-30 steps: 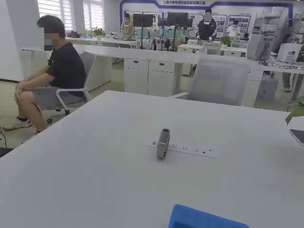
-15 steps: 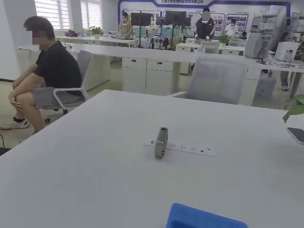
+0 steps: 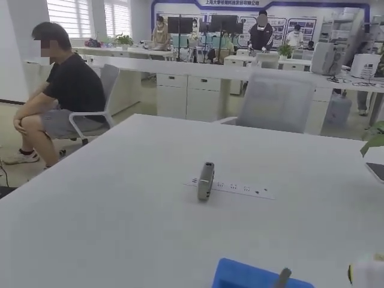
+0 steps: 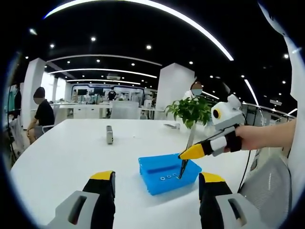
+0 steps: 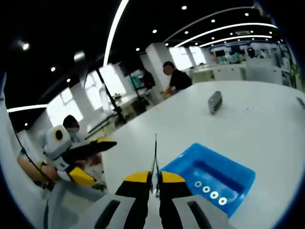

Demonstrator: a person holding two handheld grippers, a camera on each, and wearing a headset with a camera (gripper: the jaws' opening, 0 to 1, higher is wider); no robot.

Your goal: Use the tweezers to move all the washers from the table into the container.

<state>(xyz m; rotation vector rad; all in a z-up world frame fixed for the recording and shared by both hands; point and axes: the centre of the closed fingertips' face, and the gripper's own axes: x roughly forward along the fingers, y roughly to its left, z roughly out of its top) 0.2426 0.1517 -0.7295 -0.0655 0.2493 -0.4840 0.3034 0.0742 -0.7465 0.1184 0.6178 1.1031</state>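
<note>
Head view. White table (image 3: 120,210), broad and mostly bare. A small grey device (image 3: 206,180) stands at one end of a flush power strip (image 3: 246,189). Blue container (image 3: 246,273) at the near edge, cut by the frame, with a slim grey shaft over it, probably the tweezers (image 3: 282,277). Beyond the table are a mesh chair (image 3: 279,99) and a seated person (image 3: 72,90).

Left gripper view. Left gripper (image 4: 156,183) low over the table, jaws spread wide with nothing between them. Container ahead, with washers (image 4: 169,177) lying on its floor. Right gripper (image 4: 190,152) enters from the right, and its tweezers point steeply down into the container, tip near the washers. Contact cannot be told. A potted plant (image 4: 190,109) stands behind.

Right gripper view. Right gripper (image 5: 155,179) is clamped tight on the rear of the tweezers (image 5: 155,152), which run forward as a thin line. Four washers (image 5: 209,190) sit in a row inside the container (image 5: 228,167). The left gripper (image 5: 81,152) is well apart at the left.

Handling, as judged. The washers look small, flat, rigid and very light, and are likely to slide on the smooth table. The best hold is across the ring, one tine through the hole and one outside the rim. The tweezers are thin and springy, so light pressure should suffice.
</note>
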